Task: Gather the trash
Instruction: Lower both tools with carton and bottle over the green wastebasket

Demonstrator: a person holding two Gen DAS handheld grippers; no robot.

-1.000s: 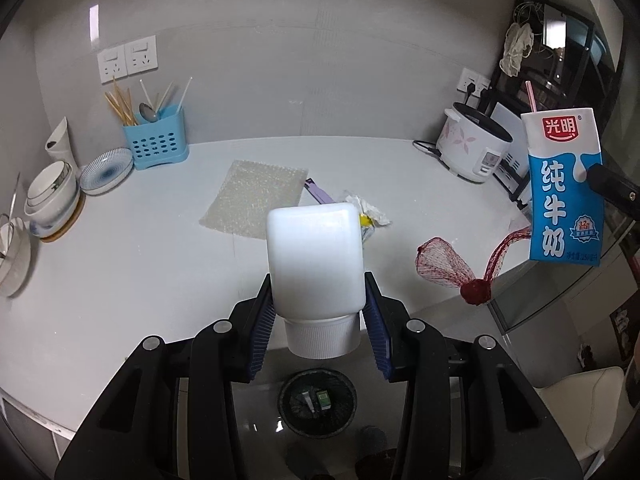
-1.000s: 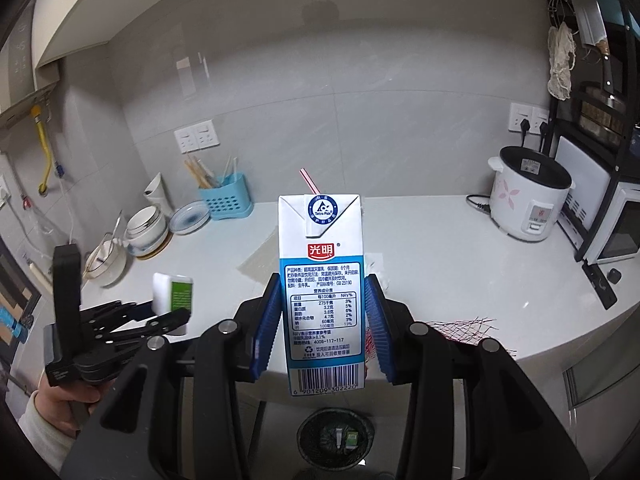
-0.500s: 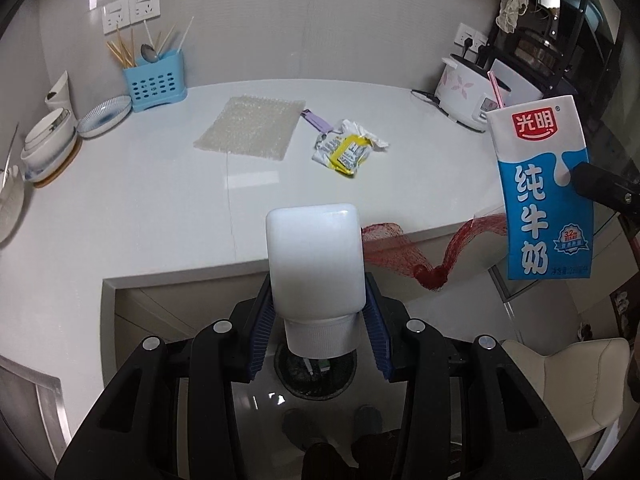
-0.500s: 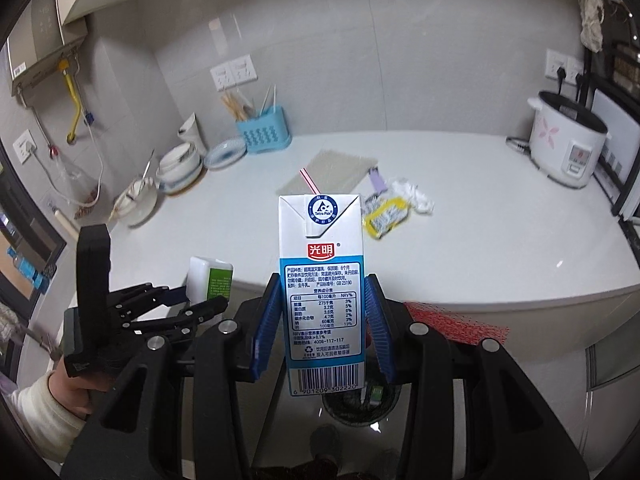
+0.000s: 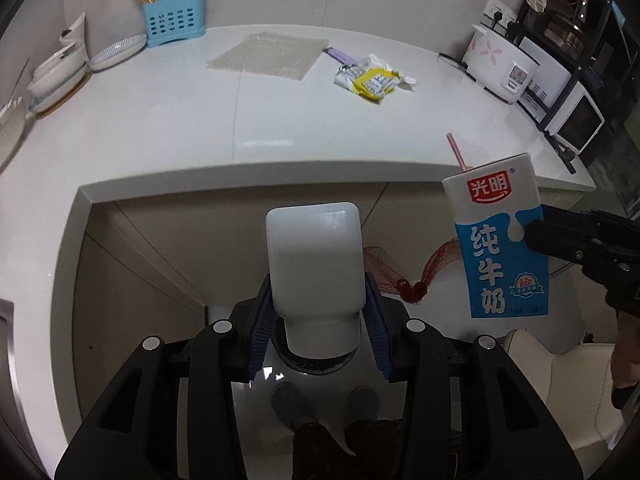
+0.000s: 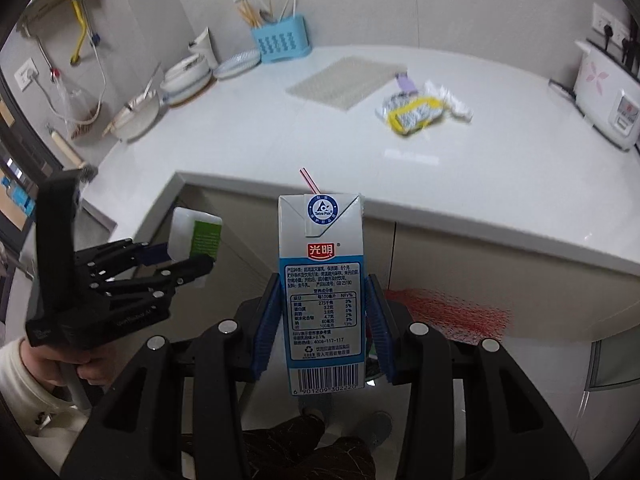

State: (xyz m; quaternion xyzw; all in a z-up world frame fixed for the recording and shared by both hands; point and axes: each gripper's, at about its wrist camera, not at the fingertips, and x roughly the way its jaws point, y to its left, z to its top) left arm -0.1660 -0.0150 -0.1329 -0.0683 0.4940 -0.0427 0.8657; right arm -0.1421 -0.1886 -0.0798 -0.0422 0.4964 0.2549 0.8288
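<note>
My left gripper (image 5: 316,320) is shut on a white plastic bottle (image 5: 316,264), held cap-down in front of the counter edge. It also shows in the right wrist view (image 6: 196,236) with a green label. My right gripper (image 6: 322,316) is shut on a blue-and-white milk carton (image 6: 322,280) with a pink straw, held upright; the carton also shows in the left wrist view (image 5: 500,240). Both are off the counter, above the floor. The round trash bin (image 5: 316,364) is mostly hidden under the bottle. A yellow wrapper (image 5: 374,80) and bubble wrap (image 5: 268,56) lie on the counter.
A red mesh net (image 5: 404,276) hangs over the counter edge (image 5: 240,180). A rice cooker (image 5: 504,66) stands at the right, a blue utensil holder (image 5: 174,24) and bowls (image 5: 60,72) at the left. A cream chair (image 5: 560,364) is at lower right. My feet (image 5: 324,404) are below.
Both grippers have drawn back from the counter and tilted down, each keeping its item. The counter has moved up in both views and more floor shows.
</note>
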